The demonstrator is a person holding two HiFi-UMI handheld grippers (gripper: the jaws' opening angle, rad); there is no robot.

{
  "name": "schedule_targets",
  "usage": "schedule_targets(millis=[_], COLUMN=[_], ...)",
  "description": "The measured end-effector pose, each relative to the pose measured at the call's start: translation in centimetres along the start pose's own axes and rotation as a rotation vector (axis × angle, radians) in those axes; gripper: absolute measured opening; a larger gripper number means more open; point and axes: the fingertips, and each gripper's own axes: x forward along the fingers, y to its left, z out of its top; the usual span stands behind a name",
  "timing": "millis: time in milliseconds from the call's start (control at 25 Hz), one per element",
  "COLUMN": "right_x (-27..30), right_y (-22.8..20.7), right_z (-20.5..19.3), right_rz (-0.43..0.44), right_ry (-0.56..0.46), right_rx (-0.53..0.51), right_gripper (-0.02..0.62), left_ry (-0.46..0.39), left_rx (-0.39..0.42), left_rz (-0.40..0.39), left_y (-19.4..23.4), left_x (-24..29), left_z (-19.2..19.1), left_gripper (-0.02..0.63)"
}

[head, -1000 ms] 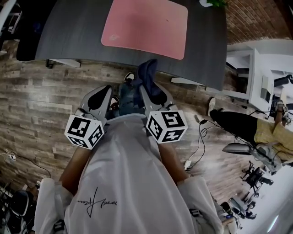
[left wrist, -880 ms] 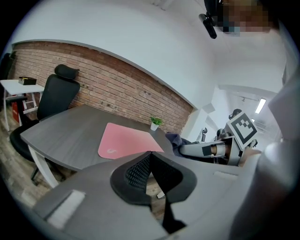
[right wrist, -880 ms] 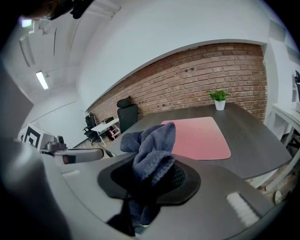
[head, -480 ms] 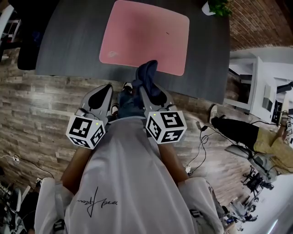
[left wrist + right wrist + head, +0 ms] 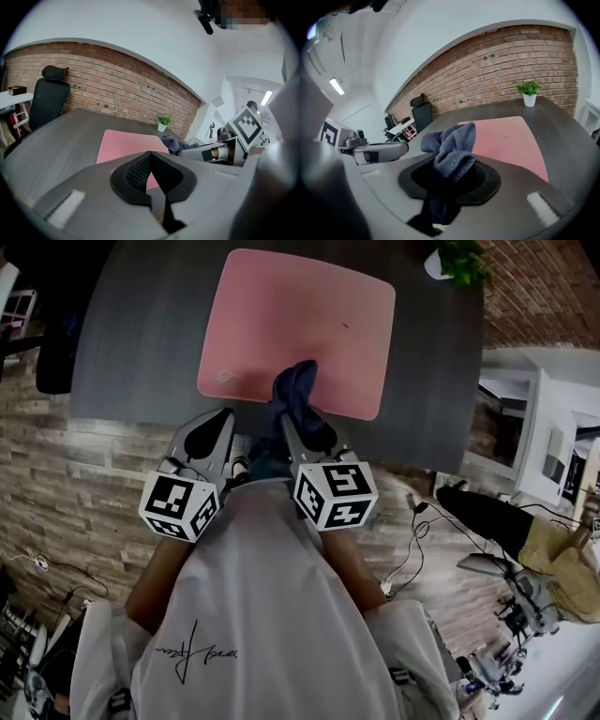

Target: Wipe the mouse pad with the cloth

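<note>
Blue-grey terry cloth [image 5: 451, 140] is pinched tight in my right gripper [image 5: 449, 180], and its bunched end now sits over the near edge of the pink mouse pad [image 5: 309, 306], where a second ago it hung short of the dark desk [image 5: 141, 334]. I judge the approach done and the first stroke due. My left gripper [image 5: 151, 174] rides alongside, jaws together on nothing; the only writing is a pale logo [image 5: 222, 378] at the pad's near-left corner and a script scrawl on my white shirt [image 5: 253, 615], neither legible.

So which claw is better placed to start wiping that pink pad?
The right claw, probably. It is shut on the blue cloth, whose bunched end appears over the near edge of the mouse pad. The left claw is shut on nothing, so it has nothing to wipe with.
</note>
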Motion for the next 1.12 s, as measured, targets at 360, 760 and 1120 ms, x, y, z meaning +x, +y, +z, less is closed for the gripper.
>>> schedule_targets(millis=[360, 760, 1120], right_x=[2.9, 4.2, 4.6], right_y=[-1.1, -4.4, -6.1], right_z=[1.9, 4.3, 5.5], right_rz=[0.063, 0.083, 0.060], right_ry=[0.017, -0.014, -0.049], right_rx=[-0.003, 0.039, 0.070], right_gripper=[0.115, 0.121, 0.124], left_ry=[0.009, 0.020, 0.030], left_rx=[0.023, 0.000, 0.016], left_rz=[0.019, -0.007, 0.003], left_y=[1.3, 0.2, 1.2], left_x=[4.0, 7.4, 8.5], left_z=[2.8, 4.8, 5.9], left_gripper=[0.011, 0.011, 0.011])
